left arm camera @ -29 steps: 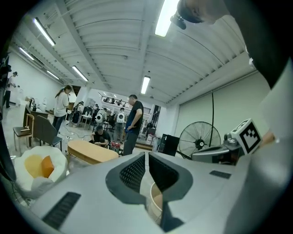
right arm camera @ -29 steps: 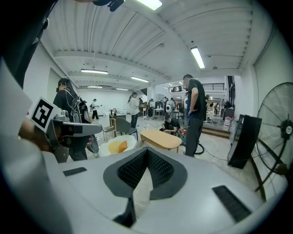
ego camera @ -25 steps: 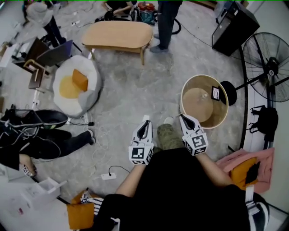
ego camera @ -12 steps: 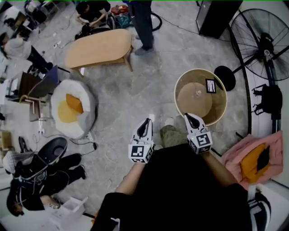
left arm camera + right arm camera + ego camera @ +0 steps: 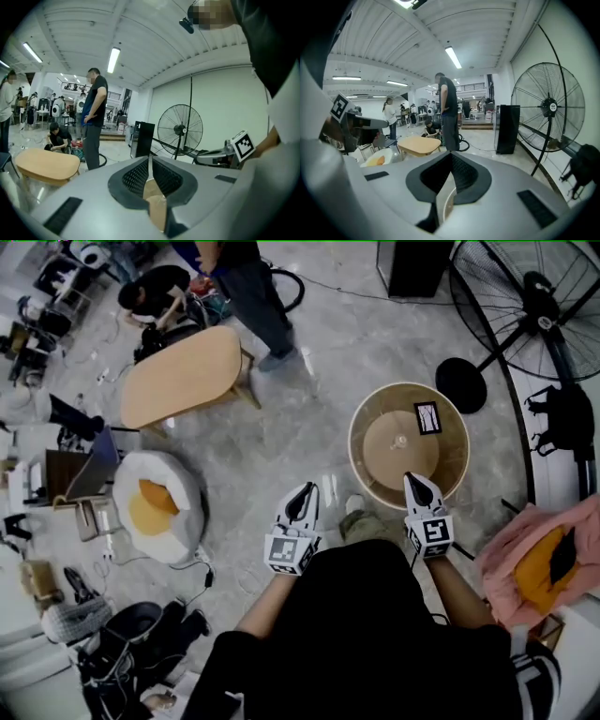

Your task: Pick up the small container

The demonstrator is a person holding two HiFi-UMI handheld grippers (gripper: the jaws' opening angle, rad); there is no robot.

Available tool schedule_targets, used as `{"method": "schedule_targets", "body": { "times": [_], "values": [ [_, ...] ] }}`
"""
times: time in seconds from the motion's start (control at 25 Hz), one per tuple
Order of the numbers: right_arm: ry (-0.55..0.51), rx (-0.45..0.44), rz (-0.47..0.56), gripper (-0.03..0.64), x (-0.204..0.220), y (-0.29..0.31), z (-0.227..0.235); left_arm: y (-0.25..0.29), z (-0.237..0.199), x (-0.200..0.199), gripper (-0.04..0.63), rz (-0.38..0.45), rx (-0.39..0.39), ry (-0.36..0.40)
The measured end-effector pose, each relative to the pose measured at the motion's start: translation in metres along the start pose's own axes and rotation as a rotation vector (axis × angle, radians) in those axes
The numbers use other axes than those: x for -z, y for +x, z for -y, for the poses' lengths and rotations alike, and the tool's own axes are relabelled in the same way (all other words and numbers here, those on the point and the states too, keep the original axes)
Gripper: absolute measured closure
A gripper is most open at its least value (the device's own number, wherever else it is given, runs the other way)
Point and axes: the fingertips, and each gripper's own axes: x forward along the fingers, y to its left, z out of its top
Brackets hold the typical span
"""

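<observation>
The small container appeared to be that tiny pale thing sitting near the middle of the round tan table, too small to make out in detail. A black-and-white marker card lay just beside it, toward the far rim. The table's raised rim ringed both, so any reach probably had to come over the edge and down.

The right gripper hung at the near rim, nose pointed at the container, jaws clenched together with nothing between them. It looked like the one lined up for the pick, though those jaws would need to part first. The left gripper was off to the side over bare floor, also squeezed tight and empty, seemingly just along for the ride.

Further out: a big standing fan with its round base close behind the table, an oval wooden table, an egg-shaped cushion, and a person standing. Nothing sat between gripper and container.
</observation>
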Motion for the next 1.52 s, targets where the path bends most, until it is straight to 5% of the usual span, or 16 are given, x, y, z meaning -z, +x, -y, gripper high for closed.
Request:
{"method": "schedule_targets", "body": {
  "times": [0.44,0.72,0.92,1.16,1.52],
  "values": [
    [0.130,0.197,0.025,0.595,0.004,0.024,0.088,0.096,0.018,0.025,0.554,-0.106,0.144,0.035],
    [0.212,0.312,0.050,0.595,0.015,0.038,0.105,0.169,0.039,0.090,0.554,-0.210,0.348,0.050],
    [0.252,0.343,-0.022,0.595,0.056,0.047,0.085,0.197,0.061,0.166,0.554,-0.292,0.503,0.107],
    [0.255,0.326,-0.069,0.595,0.127,0.073,0.082,0.249,0.066,0.242,0.554,-0.325,0.538,0.116],
    [0.349,0.314,-0.078,0.595,0.193,0.101,0.111,0.326,0.084,0.321,0.529,-0.268,0.540,0.115]
  ]
}}
